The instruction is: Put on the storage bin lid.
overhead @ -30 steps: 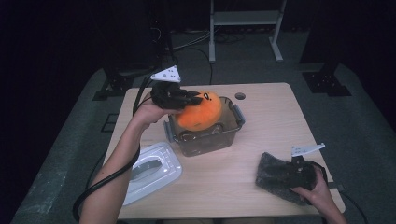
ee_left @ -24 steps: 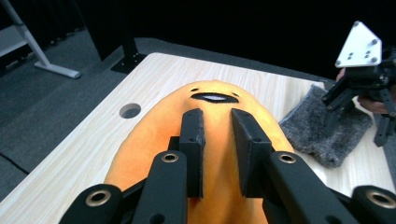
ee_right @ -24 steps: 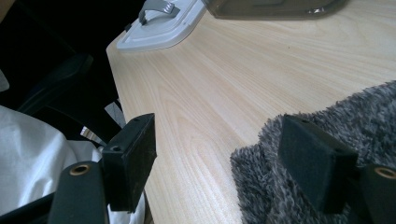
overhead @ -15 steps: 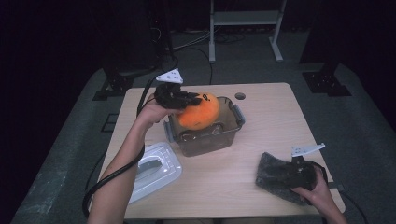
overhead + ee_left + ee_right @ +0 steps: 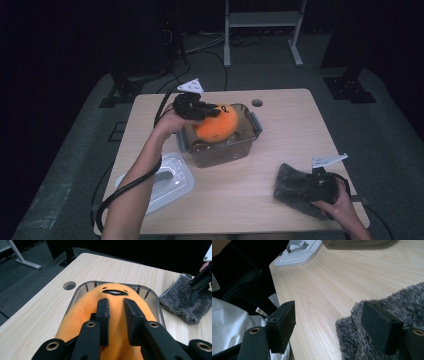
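Pale wooden table (image 5: pixel 280 150): the left gripper (image 5: pixel 212 111), pinching the orange plush toy (image 5: pixel 216 124), has sunk lower into the clear plastic bin (image 5: pixel 250 140) at centre, so release looks near. At four o'clock the right gripper (image 5: pixel 332 327) rests spread on the grey fuzzy cloth (image 5: pixel 292 187).

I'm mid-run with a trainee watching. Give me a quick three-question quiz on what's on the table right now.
1. True or false: the left gripper is shut on the orange plush toy.
2. Which thing lies flat on the table, off the container?
A. the white lid
B. the orange plush toy
C. a metal spoon
3. Fill in: the right gripper has its fingers open at the edge of the grey ______ cloth.

Key
1. True: its fingers pinch the toy over the clear plastic container.
2. A: the lid lies on the table beside the container.
3. Fuzzy: one finger rests on the cloth, the other over bare table.
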The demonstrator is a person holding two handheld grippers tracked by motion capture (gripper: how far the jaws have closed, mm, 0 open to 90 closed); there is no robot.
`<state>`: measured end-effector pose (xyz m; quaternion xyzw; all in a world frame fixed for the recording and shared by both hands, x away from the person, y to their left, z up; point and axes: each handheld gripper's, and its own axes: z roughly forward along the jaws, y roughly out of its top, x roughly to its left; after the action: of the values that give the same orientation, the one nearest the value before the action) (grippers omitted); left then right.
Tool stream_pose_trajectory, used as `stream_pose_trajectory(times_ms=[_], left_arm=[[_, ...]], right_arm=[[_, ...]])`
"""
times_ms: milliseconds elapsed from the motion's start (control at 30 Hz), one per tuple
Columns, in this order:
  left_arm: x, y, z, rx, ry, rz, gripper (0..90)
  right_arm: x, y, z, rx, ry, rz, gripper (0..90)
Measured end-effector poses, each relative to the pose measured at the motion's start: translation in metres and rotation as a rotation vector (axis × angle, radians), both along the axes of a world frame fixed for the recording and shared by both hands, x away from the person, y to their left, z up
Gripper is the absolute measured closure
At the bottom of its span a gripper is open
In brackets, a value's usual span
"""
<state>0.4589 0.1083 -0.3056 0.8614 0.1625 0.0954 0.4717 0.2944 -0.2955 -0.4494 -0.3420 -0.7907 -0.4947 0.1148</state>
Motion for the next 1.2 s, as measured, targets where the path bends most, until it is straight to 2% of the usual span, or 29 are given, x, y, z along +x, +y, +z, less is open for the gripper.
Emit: stream_pose_trajectory(times_ms=[733, 1200], left_arm=[[0.006, -0.027, -0.023, 0.052, 0.020, -0.023, 75.5], [0.008, -0.031, -0.033, 0.090, 0.026, -0.016, 74.7]], right_arm=[[-0.001, -0.001, 0.001, 0.001, -0.006, 0.000, 26.7], [-0.001, -0.001, 0.001, 0.002, -0.006, 0.002, 26.7]])
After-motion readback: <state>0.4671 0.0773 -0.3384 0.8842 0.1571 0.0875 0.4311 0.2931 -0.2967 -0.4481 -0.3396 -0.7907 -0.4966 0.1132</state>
